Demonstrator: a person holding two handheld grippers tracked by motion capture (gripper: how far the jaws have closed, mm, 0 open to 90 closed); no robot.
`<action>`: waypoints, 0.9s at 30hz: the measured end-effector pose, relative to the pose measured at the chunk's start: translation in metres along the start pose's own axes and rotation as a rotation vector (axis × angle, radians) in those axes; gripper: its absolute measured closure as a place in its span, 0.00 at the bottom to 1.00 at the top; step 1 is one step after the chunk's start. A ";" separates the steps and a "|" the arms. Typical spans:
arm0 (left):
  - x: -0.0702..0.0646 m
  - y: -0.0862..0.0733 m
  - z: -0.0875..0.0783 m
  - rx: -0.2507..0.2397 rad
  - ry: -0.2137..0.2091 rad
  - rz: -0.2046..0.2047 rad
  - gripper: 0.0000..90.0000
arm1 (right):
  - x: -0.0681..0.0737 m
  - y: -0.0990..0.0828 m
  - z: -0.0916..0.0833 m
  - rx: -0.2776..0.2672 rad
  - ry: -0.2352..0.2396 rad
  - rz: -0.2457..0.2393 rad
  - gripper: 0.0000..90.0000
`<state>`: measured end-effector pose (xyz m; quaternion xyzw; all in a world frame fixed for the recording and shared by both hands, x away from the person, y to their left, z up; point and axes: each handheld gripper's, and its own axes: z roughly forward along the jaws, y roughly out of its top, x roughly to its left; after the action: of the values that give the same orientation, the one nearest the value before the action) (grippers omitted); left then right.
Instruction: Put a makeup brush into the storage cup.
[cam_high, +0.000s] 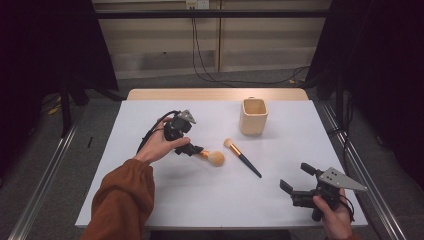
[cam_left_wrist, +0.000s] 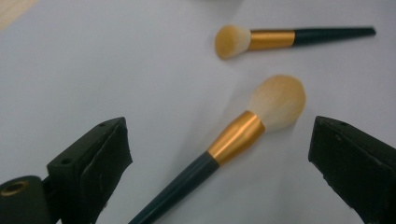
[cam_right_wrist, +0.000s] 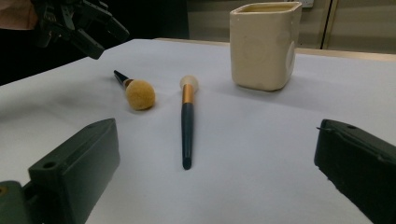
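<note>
Two makeup brushes with dark handles and gold ferrules lie on the white table (cam_high: 170, 195). The big round-headed brush (cam_high: 213, 158) (cam_left_wrist: 243, 133) (cam_right_wrist: 139, 94) lies just under my left gripper (cam_high: 192, 149) (cam_left_wrist: 219, 140), whose jaws stand open on either side of its handle without touching it. To its right is the slim brush (cam_high: 243, 158) (cam_left_wrist: 280, 38) (cam_right_wrist: 187, 126). A cream square cup (cam_high: 253, 116) (cam_right_wrist: 265, 44) stands upright behind them. My right gripper (cam_high: 296, 177) (cam_right_wrist: 217, 140) hovers open near the front right corner, pointed at the brushes, holding nothing.
The table's front edge lies close under the right hand, and its right edge is just beside that hand. A wooden strip (cam_high: 217, 94) runs along the far edge. Metal rails (cam_high: 370, 180) flank the table. Cables (cam_high: 200, 55) hang at the back wall.
</note>
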<state>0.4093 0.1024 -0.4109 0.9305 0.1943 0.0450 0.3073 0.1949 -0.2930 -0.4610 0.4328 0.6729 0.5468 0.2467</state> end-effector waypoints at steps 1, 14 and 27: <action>0.001 0.000 0.002 0.027 -0.010 0.022 0.06 | 0.000 0.000 0.000 0.002 0.000 0.001 0.00; 0.006 0.003 0.026 0.224 -0.092 0.131 0.06 | 0.001 0.000 0.000 0.002 0.006 0.002 0.00; 0.012 0.005 0.050 0.338 -0.144 0.184 0.10 | 0.001 -0.001 -0.001 0.003 0.004 -0.007 0.00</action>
<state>0.4327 0.0756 -0.4491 0.9835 0.0906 -0.0268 0.1544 0.1934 -0.2927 -0.4613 0.4297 0.6756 0.5460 0.2466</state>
